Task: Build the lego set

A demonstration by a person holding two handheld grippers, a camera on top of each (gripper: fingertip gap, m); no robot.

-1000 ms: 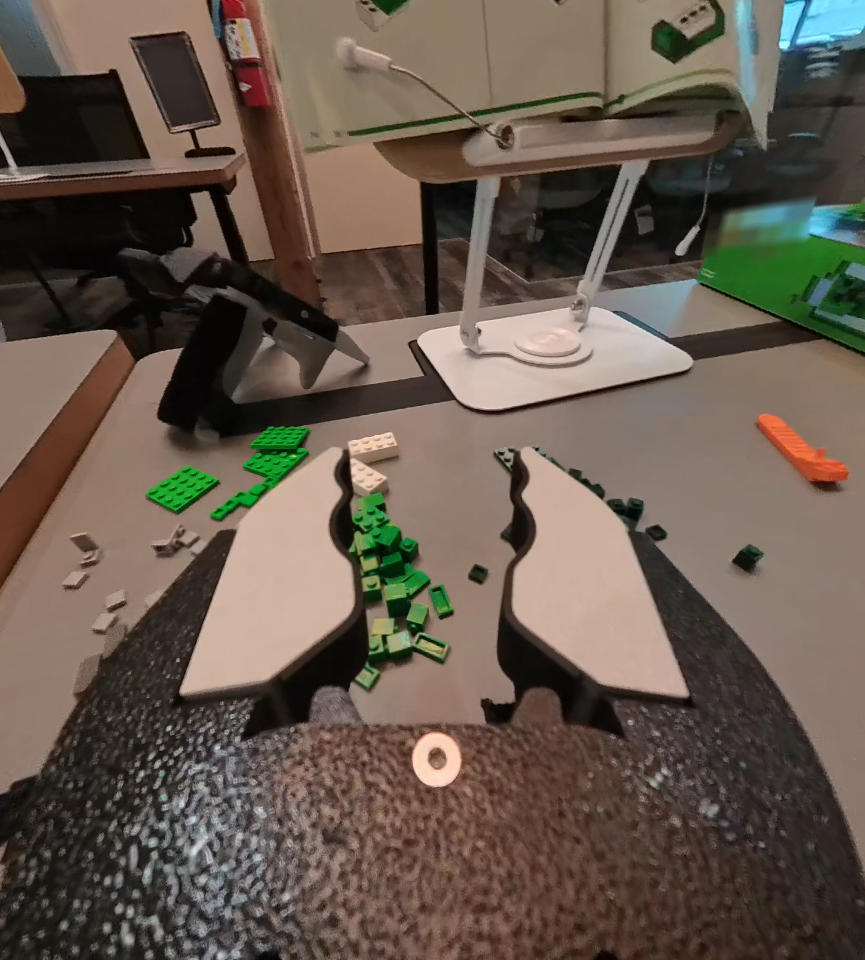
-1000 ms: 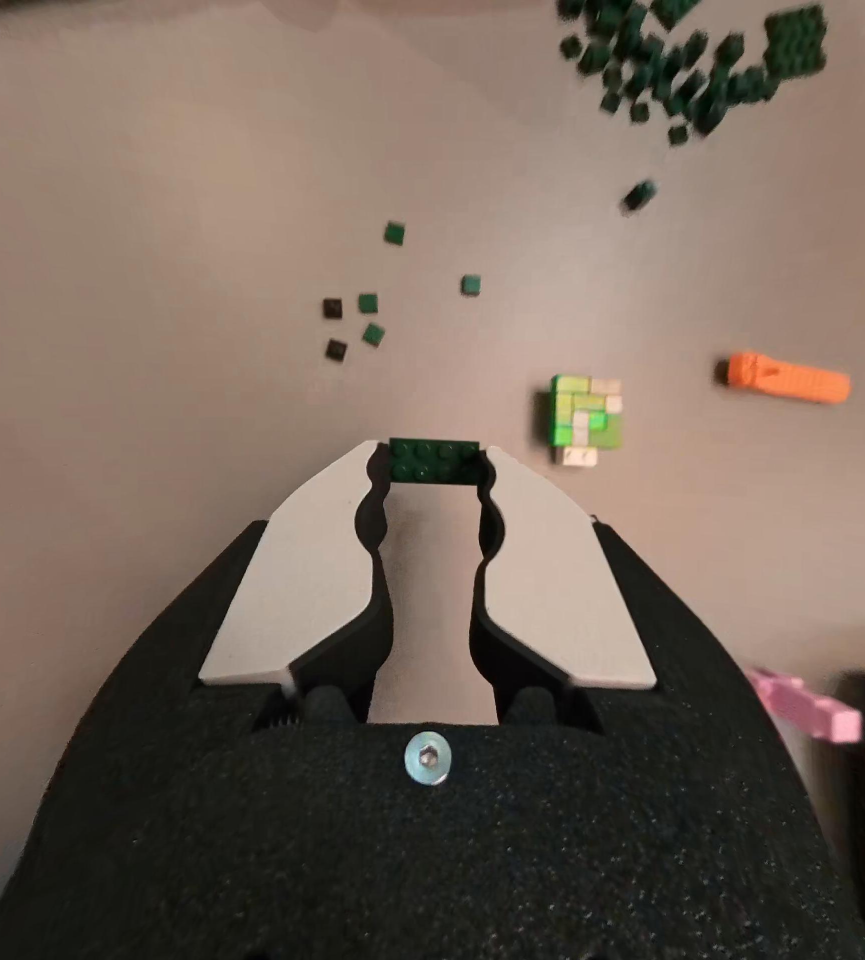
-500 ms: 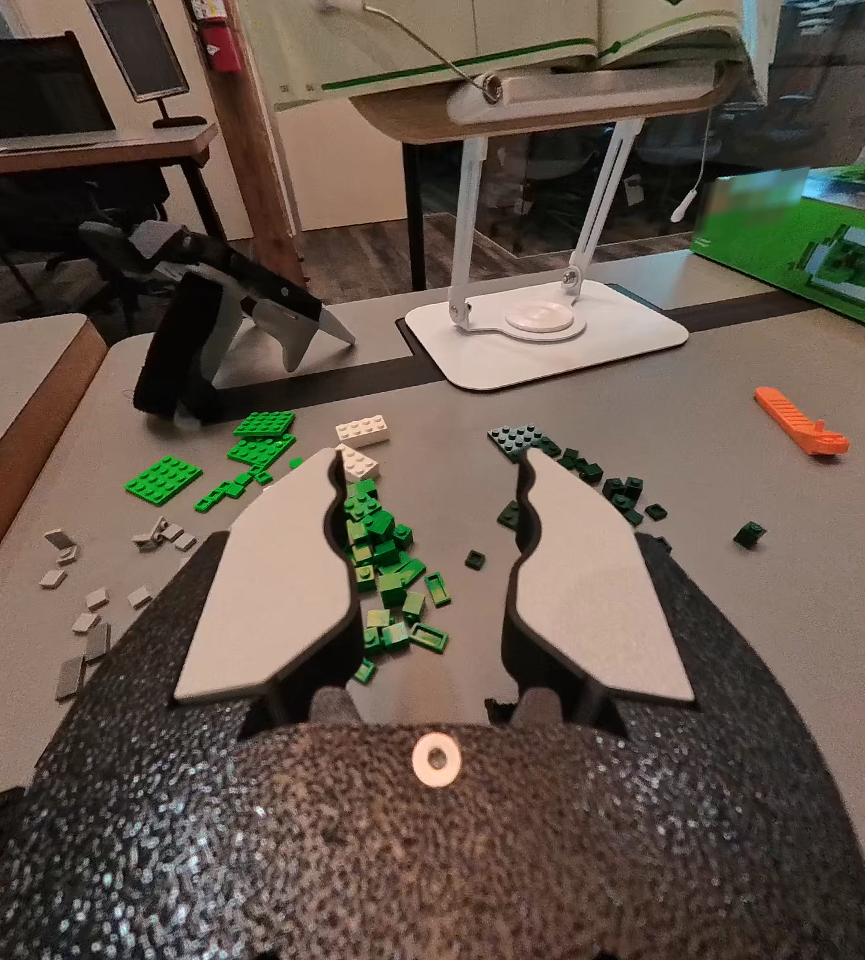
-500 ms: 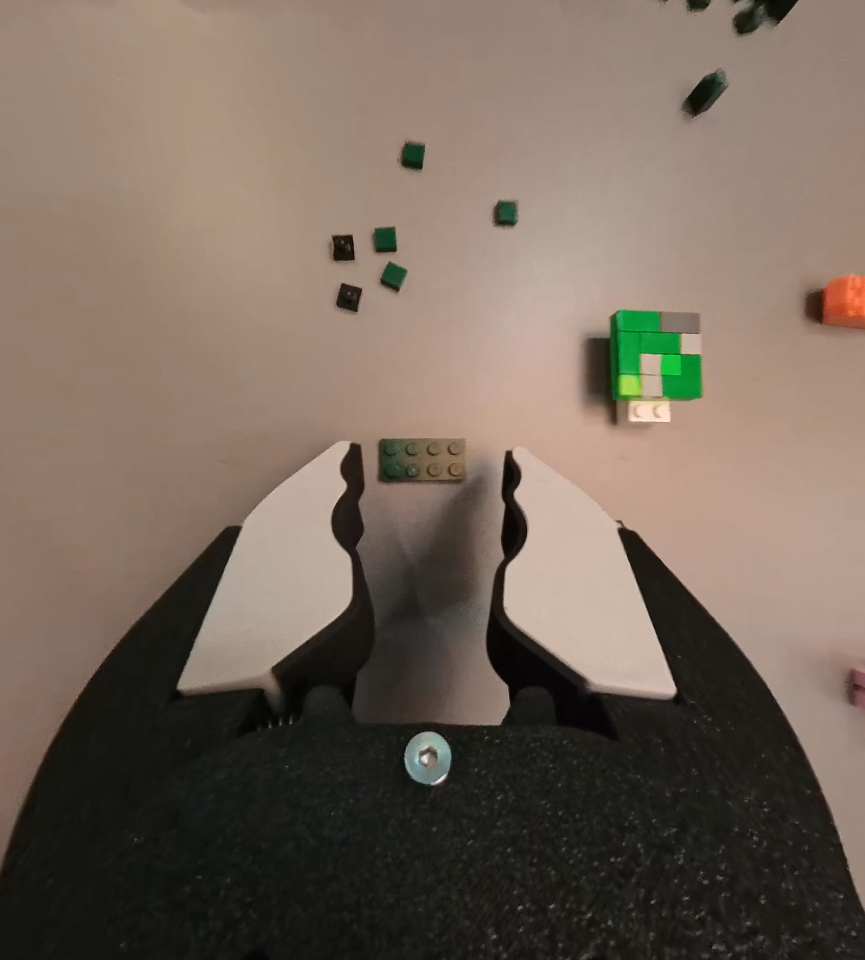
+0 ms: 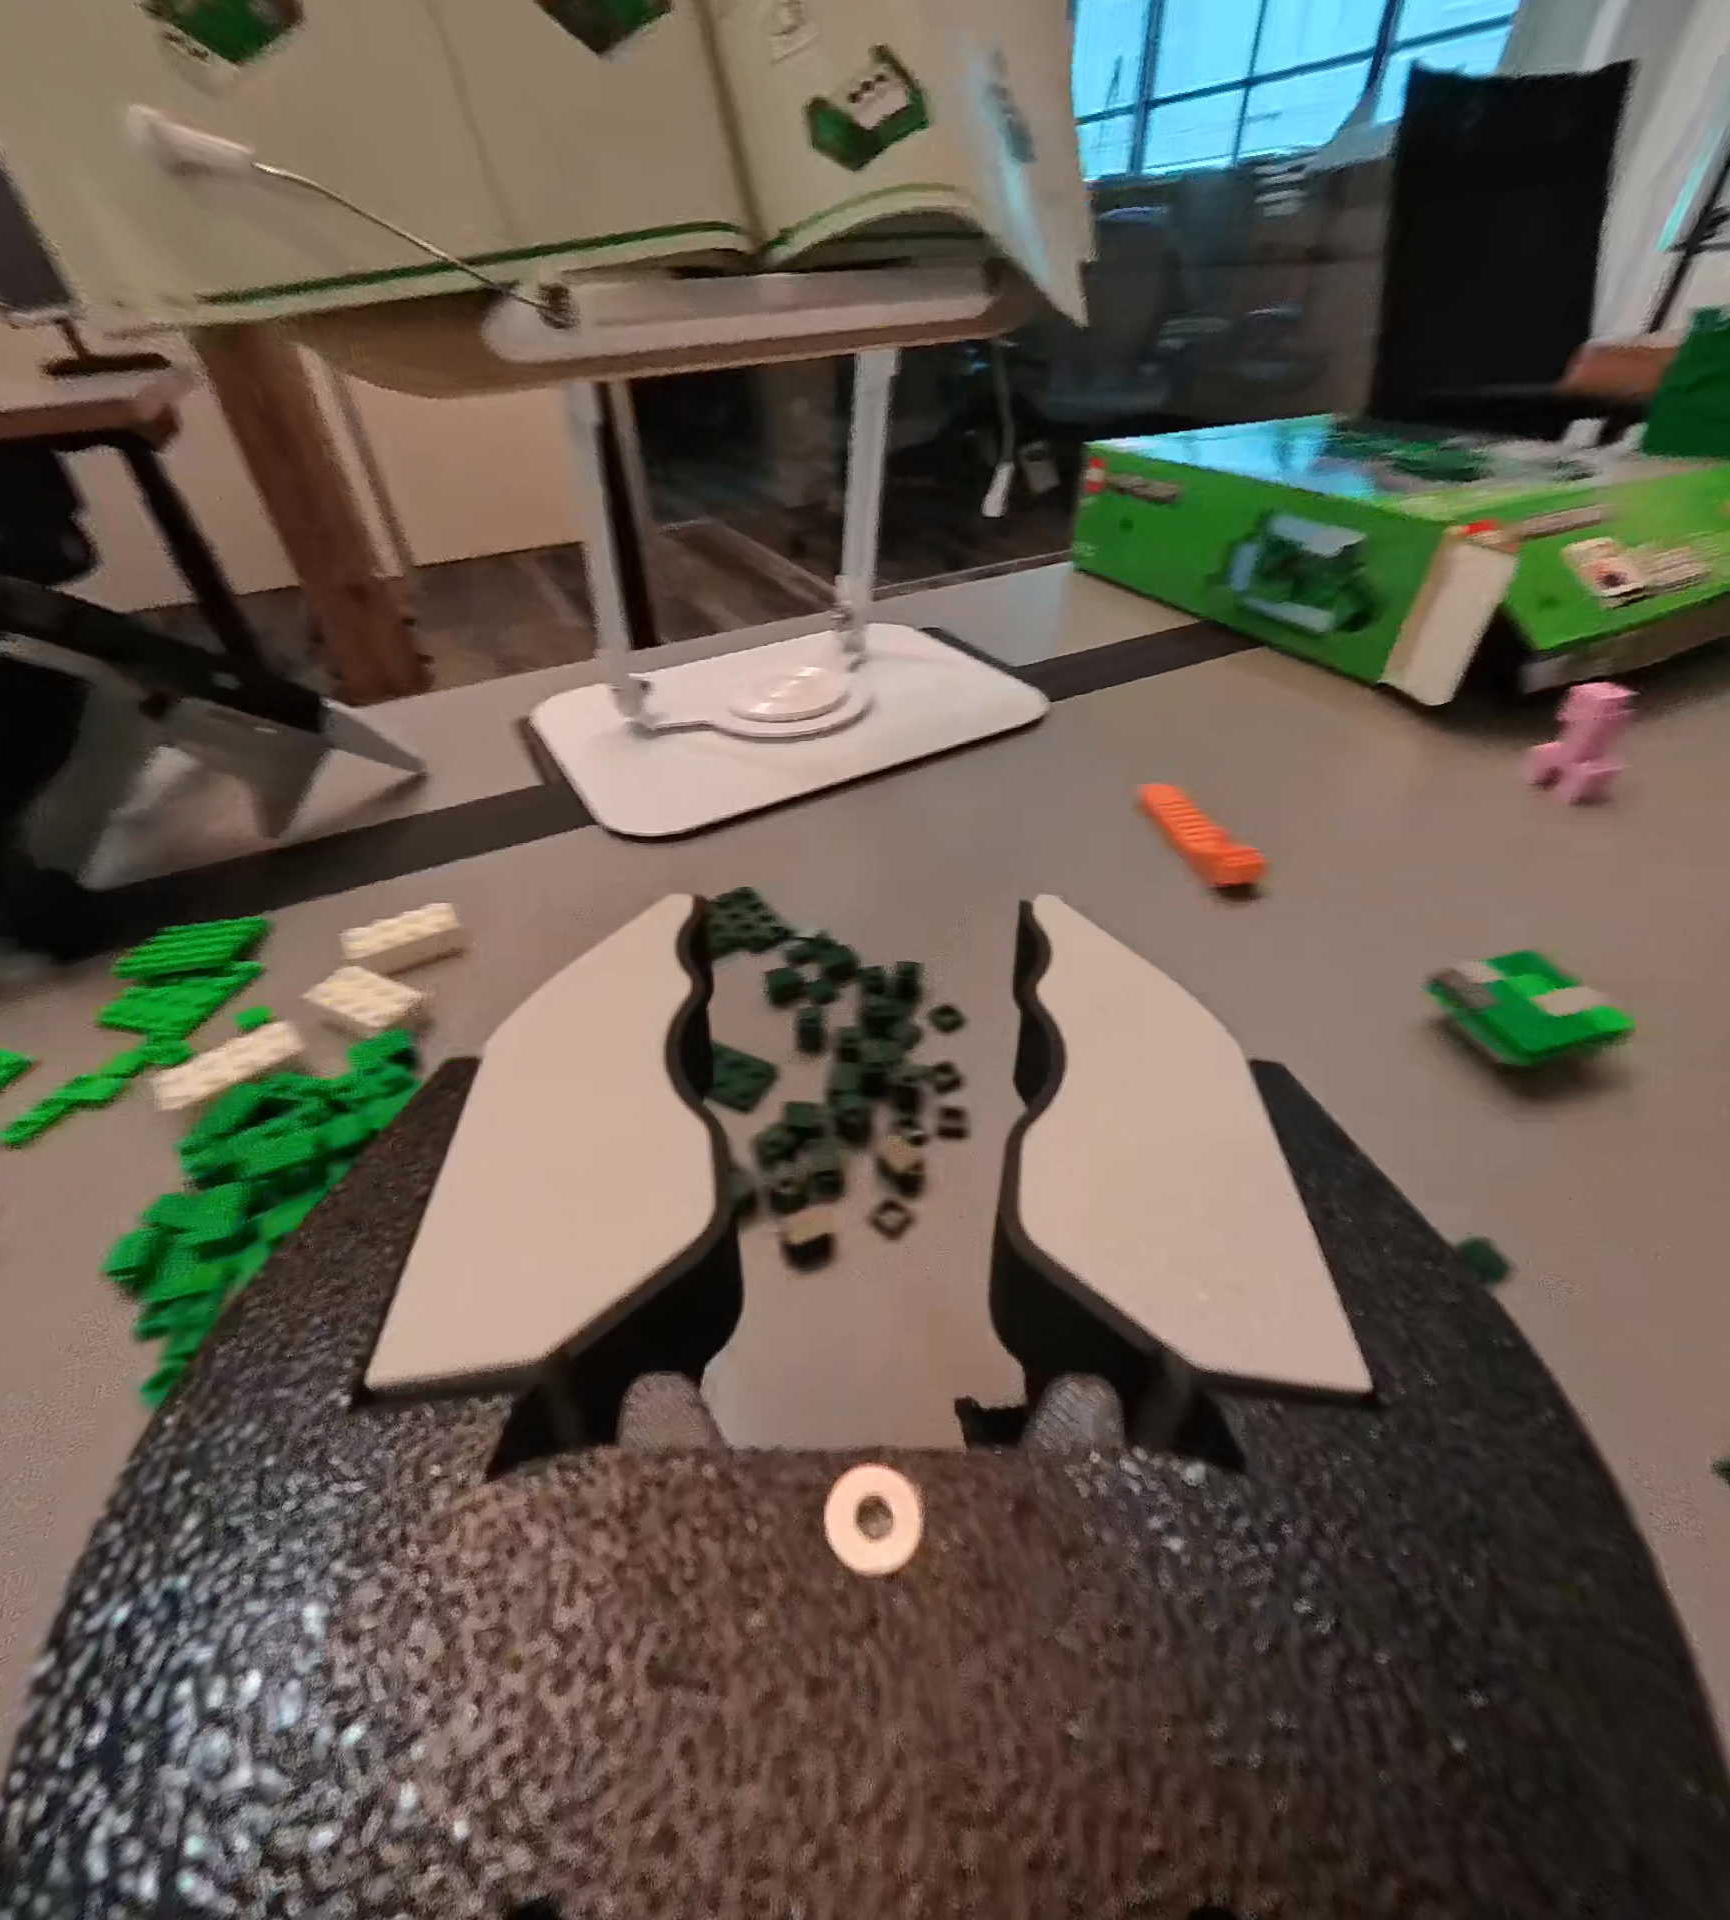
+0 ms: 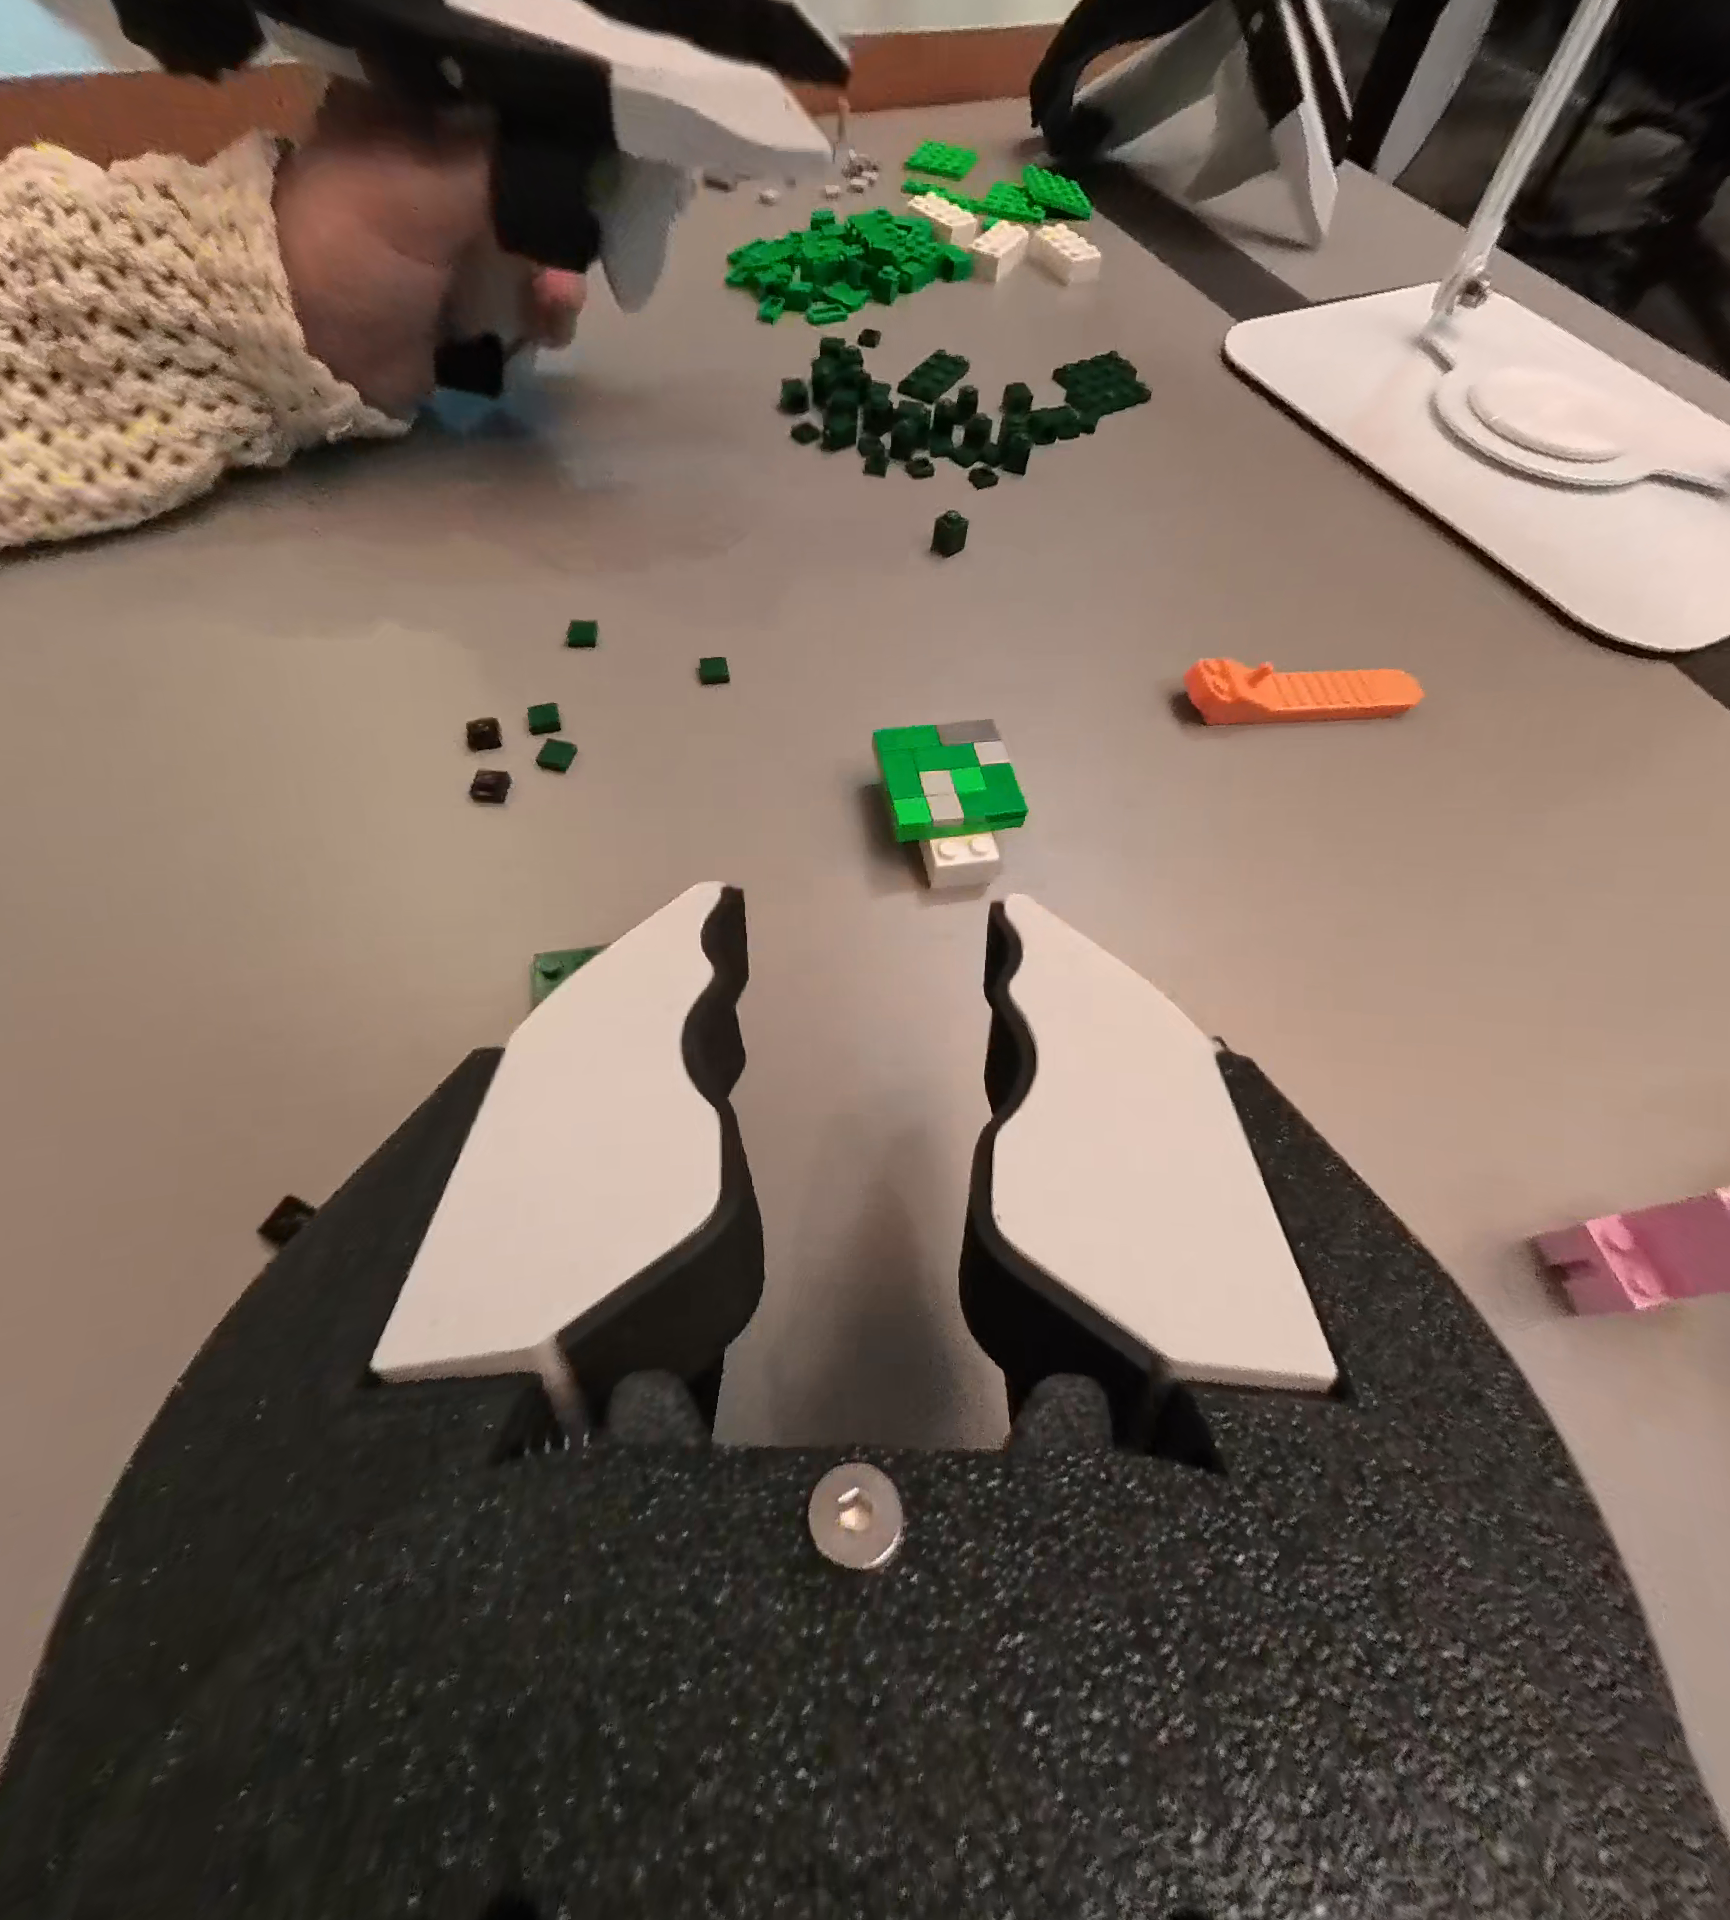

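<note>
Having let go of the dark green plate, which it clamped a second ago, the right gripper gapes empty, the plate now peeking out just left of its left finger. Ahead lies the small green build on bare grey table. The left gripper, also wide and empty, now hovers over the dark green pile.

Dark green plate mostly behind claw finger
</note>
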